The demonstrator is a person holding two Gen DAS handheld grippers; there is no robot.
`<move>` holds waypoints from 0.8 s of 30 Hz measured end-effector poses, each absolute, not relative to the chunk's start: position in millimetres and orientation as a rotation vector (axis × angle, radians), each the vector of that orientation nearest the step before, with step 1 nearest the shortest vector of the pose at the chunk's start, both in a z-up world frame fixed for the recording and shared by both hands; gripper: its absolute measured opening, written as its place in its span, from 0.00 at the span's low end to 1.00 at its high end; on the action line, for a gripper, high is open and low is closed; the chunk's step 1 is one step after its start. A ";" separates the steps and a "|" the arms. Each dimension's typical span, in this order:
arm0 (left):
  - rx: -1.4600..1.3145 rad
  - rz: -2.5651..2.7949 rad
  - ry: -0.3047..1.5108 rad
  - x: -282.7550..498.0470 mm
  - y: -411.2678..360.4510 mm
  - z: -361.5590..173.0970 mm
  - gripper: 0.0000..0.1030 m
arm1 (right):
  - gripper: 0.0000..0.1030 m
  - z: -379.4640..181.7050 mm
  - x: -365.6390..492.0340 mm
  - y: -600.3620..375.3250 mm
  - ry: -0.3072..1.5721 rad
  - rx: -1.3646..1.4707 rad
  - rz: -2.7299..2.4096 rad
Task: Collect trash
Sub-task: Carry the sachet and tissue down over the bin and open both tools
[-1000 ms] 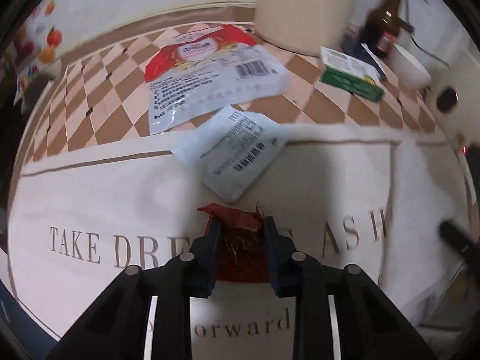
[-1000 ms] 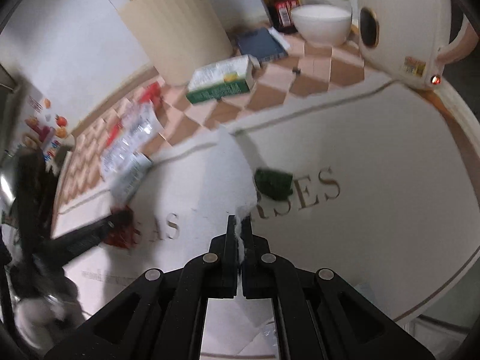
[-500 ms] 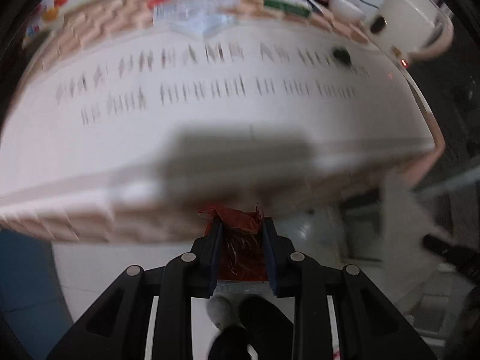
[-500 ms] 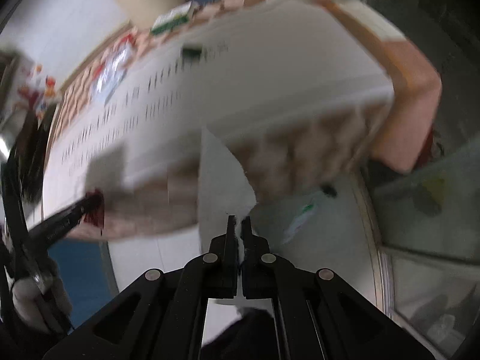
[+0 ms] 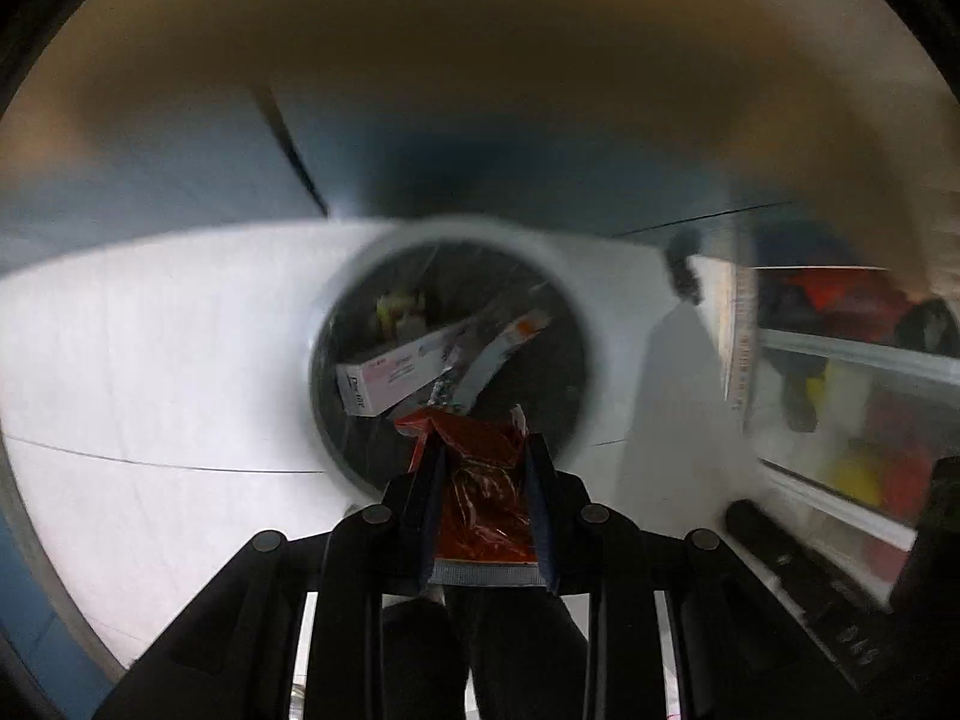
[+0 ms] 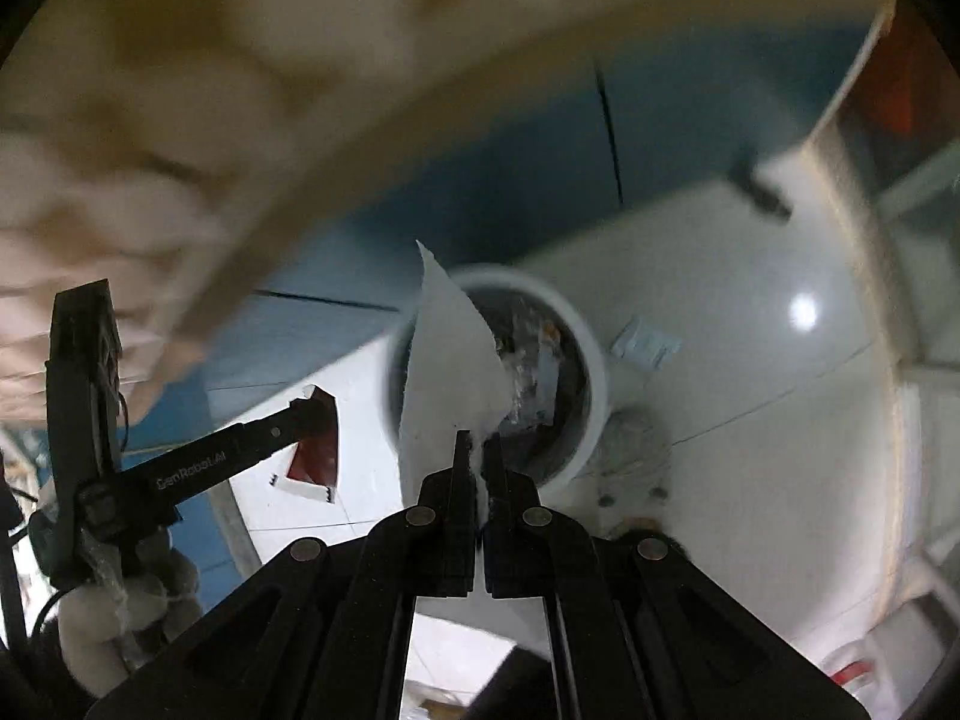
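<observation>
Left tool grips a red wrapper tight between its fingers, poised just above the near rim of the white bin, where a pink box lies among other litter. Right tool is clamped on white paper, held over the bin's left rim.

trash bin mouth open, pink box leaning inside

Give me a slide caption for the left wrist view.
Left gripper holds a red wrapper above the open trash bin, which already contains a pink-and-white box.
</observation>
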State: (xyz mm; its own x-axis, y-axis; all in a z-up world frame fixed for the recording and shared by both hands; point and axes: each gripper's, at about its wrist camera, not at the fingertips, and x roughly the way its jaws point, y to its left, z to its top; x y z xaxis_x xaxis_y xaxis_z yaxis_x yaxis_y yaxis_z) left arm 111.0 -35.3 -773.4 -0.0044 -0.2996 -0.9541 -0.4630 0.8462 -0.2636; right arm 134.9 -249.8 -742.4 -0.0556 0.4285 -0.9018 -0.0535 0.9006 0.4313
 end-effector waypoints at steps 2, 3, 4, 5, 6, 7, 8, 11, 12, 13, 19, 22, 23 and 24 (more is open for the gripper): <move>-0.658 0.150 1.635 108.8 -33.6 -806.2 0.21 | 0.01 -788.8 132.8 -240.4 1.621 0.293 0.393; -0.680 0.157 1.651 107.7 -31.6 -822.0 0.21 | 0.01 -810.3 131.5 -236.2 1.638 0.291 0.392; -0.688 0.164 1.662 105.6 -32.1 -833.4 0.22 | 0.01 -835.1 130.6 -230.2 1.660 0.289 0.399; -0.694 0.167 1.672 104.5 -31.6 -844.4 0.22 | 0.01 -845.9 131.8 -227.0 1.665 0.272 0.398; -0.700 0.167 1.679 101.1 -28.1 -849.7 0.22 | 0.01 -858.7 132.3 -223.1 1.670 0.249 0.399; -0.704 0.170 1.686 96.2 -30.3 -854.0 0.23 | 0.01 -871.7 134.1 -220.1 1.681 0.235 0.401; -0.714 0.168 1.684 93.8 -30.4 -857.5 0.24 | 0.01 -882.1 135.3 -219.2 1.693 0.231 0.395; -0.717 0.197 1.685 89.3 -26.7 -857.7 0.25 | 0.03 -898.1 141.1 -219.0 1.721 0.234 0.385; -0.703 0.213 1.682 87.1 -26.3 -854.7 0.27 | 0.03 -899.0 145.3 -217.7 1.725 0.232 0.386; -0.687 0.225 1.674 87.4 -26.2 -852.0 0.39 | 0.05 -899.8 147.1 -218.8 1.733 0.236 0.398; -0.630 0.285 1.612 74.3 -14.5 -830.5 0.88 | 0.88 -875.8 155.7 -214.1 1.709 0.207 0.433; -0.559 0.302 1.622 63.6 -15.8 -815.4 1.00 | 0.89 -858.5 154.1 -211.0 1.685 0.109 0.425; -0.539 0.305 1.624 60.2 -17.3 -809.2 1.00 | 0.98 -852.9 153.5 -210.1 1.673 0.070 0.419; -0.517 0.311 1.625 54.9 -18.9 -801.4 1.00 | 1.00 -845.7 151.6 -209.3 1.654 0.014 0.410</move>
State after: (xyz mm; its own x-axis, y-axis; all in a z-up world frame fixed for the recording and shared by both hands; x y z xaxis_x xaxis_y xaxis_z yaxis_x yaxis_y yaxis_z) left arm 54.9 -18.9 -801.4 -0.0585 -0.1478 -0.9873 -0.5014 0.8595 -0.0990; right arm 151.6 -209.3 -845.7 -0.1329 0.2474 -0.9597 -0.2291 0.9345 0.2726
